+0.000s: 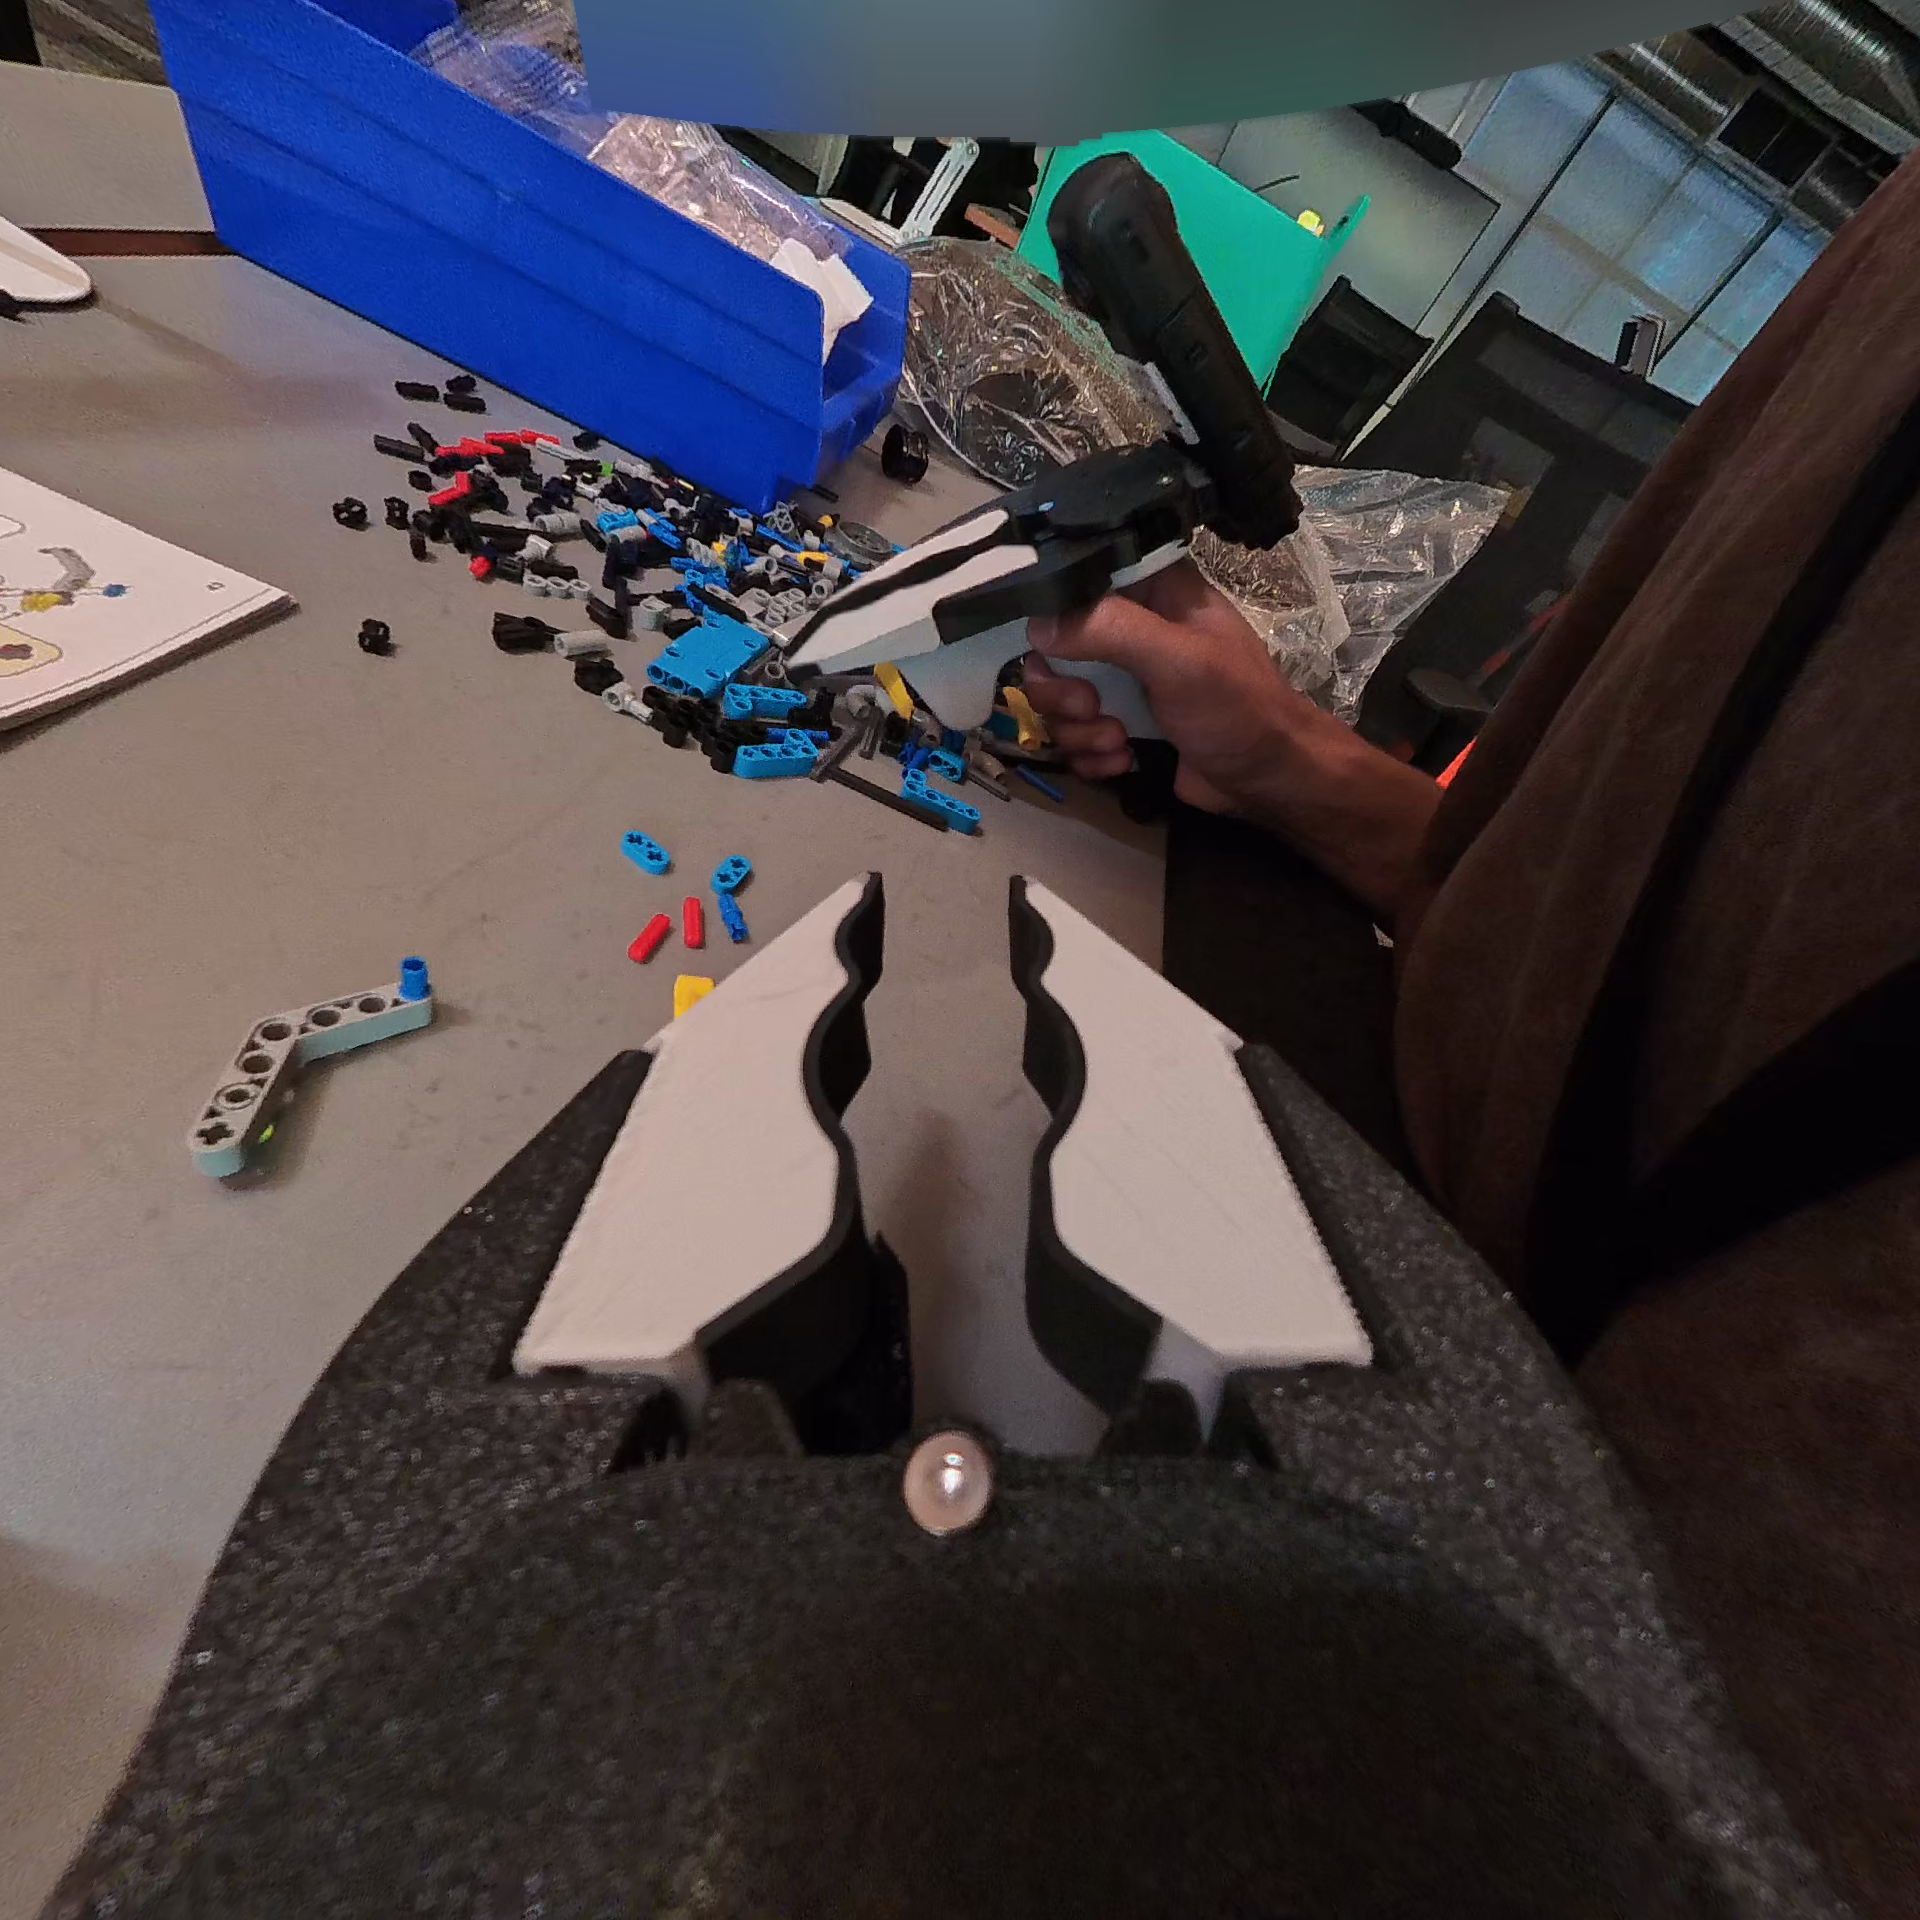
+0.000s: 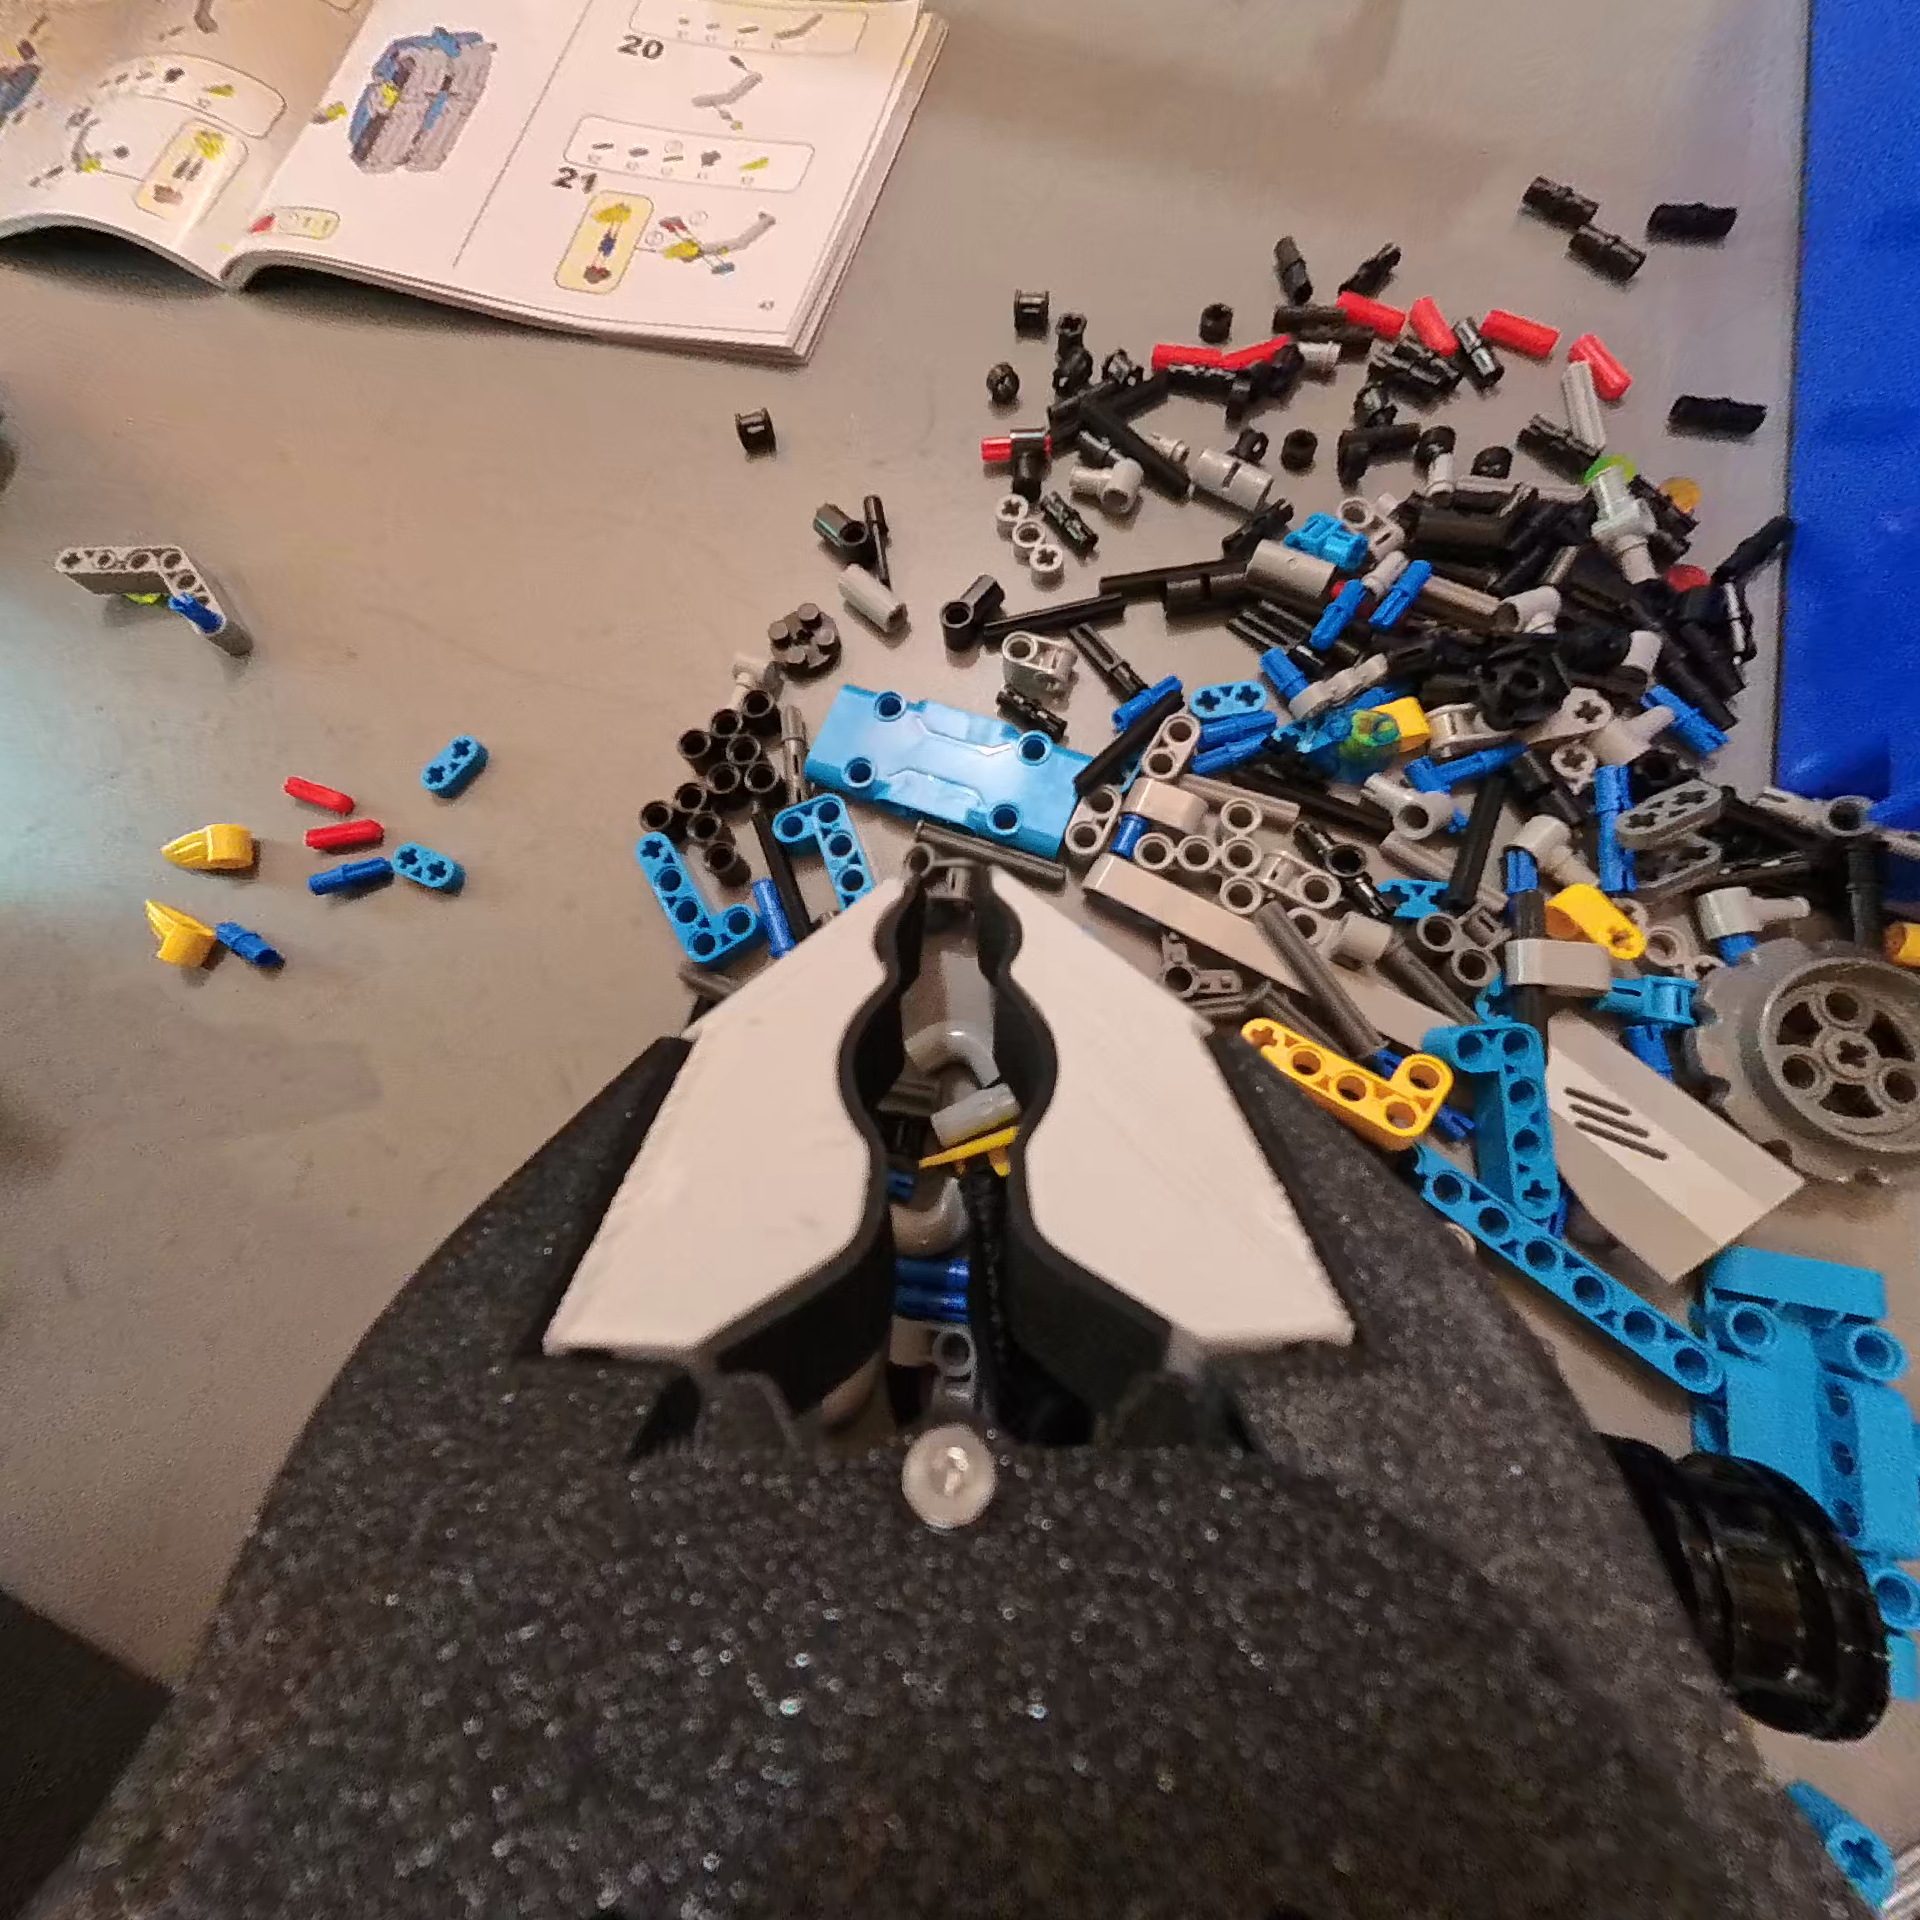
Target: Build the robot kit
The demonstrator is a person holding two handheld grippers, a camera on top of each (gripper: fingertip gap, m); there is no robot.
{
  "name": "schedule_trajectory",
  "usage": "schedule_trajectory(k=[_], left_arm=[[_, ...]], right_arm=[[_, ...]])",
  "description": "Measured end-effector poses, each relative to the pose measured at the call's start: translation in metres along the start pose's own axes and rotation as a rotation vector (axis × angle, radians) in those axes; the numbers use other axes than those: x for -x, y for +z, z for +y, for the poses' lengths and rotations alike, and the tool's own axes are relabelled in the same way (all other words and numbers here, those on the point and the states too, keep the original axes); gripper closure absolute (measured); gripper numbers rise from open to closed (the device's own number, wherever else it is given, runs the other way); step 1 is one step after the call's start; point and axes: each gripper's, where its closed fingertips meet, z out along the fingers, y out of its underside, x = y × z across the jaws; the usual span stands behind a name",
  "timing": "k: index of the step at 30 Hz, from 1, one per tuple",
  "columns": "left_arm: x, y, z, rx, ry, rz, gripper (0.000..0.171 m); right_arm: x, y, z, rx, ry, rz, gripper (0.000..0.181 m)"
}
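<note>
nipping dk grey pin [image 2: 940, 891], r gripper [image 2: 948, 883].

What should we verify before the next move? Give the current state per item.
1. Left gripper open with nothing between its fingers: ok.
2. Right gripper tips down at the near edge of the parts pile: ok.
3. Right gripper closed on one piece only: cannot tell. A dark grey piece sits between the tips, with others crowding it.
4. Grey angled beam lying apart from the pile, nothing on it: ok.
5. Instruction booklet open and uncovered: ok.
</note>
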Motion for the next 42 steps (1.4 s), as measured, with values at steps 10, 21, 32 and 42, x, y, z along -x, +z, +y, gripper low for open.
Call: schedule_trajectory(k=[10,21,32,42], left_arm=[[0.0,-0.001,-0.001,-0.006,-0.002,-0.001,0.148],[0.004,-0.001,-0.001,-0.002,0.003,-0.02,0.148],[0.003,-0.002,-0.001,-0.005,0.008,-0.023,0.148],[0.006,-0.004,0.0,-0.007,-0.003,-0.03,0.148]], right_arm=[[0.013,-0.009,-0.015,-0.085,-0.038,-0.058,0.172],[0.135,-0.02,0.01,-0.062,-0.464,-0.489,0.172],[0.142,-0.009,0.031,0.037,-0.534,-0.493,0.171],[0.139,-0.008,0.031,0.04,-0.518,-0.489,0.174]])
